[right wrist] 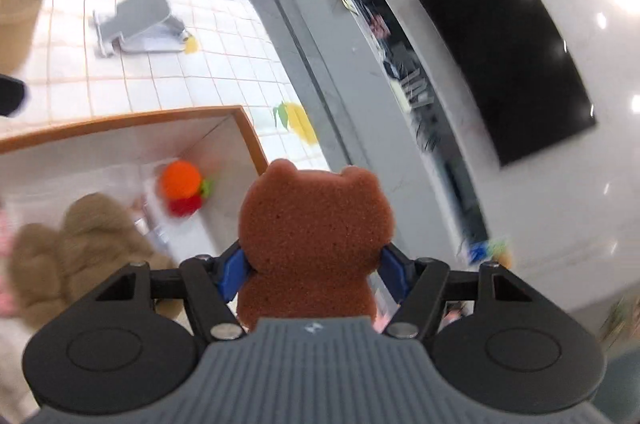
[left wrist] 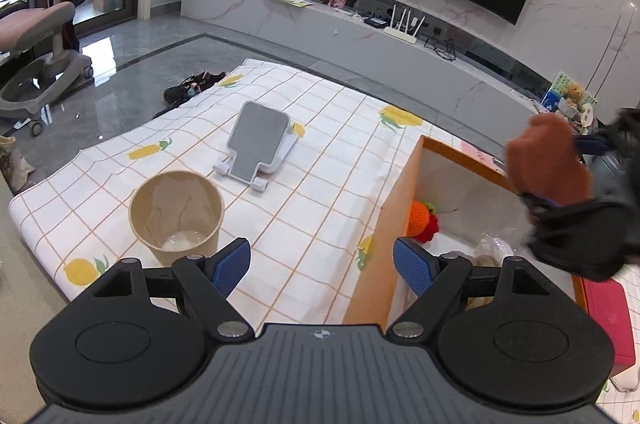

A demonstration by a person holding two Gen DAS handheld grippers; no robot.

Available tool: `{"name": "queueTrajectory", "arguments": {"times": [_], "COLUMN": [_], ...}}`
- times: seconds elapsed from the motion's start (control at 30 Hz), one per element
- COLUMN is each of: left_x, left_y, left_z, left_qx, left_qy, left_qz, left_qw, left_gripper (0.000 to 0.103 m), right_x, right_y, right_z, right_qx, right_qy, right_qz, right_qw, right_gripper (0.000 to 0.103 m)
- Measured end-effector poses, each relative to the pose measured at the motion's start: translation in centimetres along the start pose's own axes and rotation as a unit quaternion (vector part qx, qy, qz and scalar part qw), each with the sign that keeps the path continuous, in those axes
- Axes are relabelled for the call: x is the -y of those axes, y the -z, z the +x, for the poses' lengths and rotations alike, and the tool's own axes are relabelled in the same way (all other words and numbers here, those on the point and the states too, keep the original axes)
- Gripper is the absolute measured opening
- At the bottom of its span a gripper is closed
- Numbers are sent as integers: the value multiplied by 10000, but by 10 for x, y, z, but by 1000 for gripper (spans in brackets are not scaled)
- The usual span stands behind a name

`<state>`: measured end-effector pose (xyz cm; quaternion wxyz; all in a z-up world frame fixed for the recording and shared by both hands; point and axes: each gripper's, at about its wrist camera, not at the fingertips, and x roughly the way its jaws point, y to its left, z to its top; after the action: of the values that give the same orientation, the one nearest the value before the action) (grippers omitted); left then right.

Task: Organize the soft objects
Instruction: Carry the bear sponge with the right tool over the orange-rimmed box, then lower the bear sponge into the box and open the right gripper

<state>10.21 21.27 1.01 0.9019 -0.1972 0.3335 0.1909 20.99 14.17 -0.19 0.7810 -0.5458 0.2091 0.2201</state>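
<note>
My right gripper (right wrist: 314, 272) is shut on a brown bear-shaped sponge (right wrist: 316, 228) and holds it in the air above the far corner of an orange-rimmed box (right wrist: 192, 113). In the left wrist view the sponge (left wrist: 548, 160) and right gripper (left wrist: 560, 176) hang over the box (left wrist: 404, 184) at the right. Inside the box lie an orange and red knitted toy (right wrist: 182, 186) and a tan plush toy (right wrist: 80, 244). The knitted toy also shows in the left wrist view (left wrist: 424, 220). My left gripper (left wrist: 322, 264) is open and empty, low over the tablecloth beside the box's left wall.
A checked tablecloth with lemon prints (left wrist: 312, 160) covers the table. On it stand a brown paper cup (left wrist: 176, 212) and a grey and white phone stand (left wrist: 260, 140). A pink box (left wrist: 610, 320) sits at the right. A TV wall and low cabinet lie beyond.
</note>
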Motion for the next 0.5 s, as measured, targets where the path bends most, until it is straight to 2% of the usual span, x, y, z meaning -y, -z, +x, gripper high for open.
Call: {"name": "queueTrajectory", "arguments": {"times": [0.07,0.17,0.23,0.3,0.33,0.37,0.4,0.43,0.5], "left_x": [-3,-5,-6,-6,-6,-5,-4,-3,-2], "left_y": [0,0,0,1,1,1,1,1,2], "left_z": [1,4,7,9,10,10,9,8,7], "left_qx": [-2,-40,-91,-127,-141,-155,-157,-154,-155], "left_qy": [-53,-84,-95,-92,-87,-81,-74,-64,-43], "left_qz": [-21,-65,-94,-116,-114,-108,-99,-90,-83], "left_qw": [10000,9999,9999,9998,9998,9998,9998,9998,9998], "left_gripper": [95,95,95,95,95,95,95,95,95], "right_x": [-15,-40,-46,-41,-37,-25,-25,-18,-3], "right_y": [-5,-8,-11,-12,-11,-8,-8,-4,0], "right_z": [20,43,53,62,64,60,60,56,48], "right_qx": [48,177,127,34,25,223,223,351,333], "right_qy": [141,771,606,372,299,79,79,-61,-368], "right_qz": [-216,-746,-768,-459,-249,195,195,377,701], "right_qw": [9997,9941,9951,9982,9992,9995,9995,9987,9963], "right_gripper": [67,67,68,73,86,97,99,100,100]}}
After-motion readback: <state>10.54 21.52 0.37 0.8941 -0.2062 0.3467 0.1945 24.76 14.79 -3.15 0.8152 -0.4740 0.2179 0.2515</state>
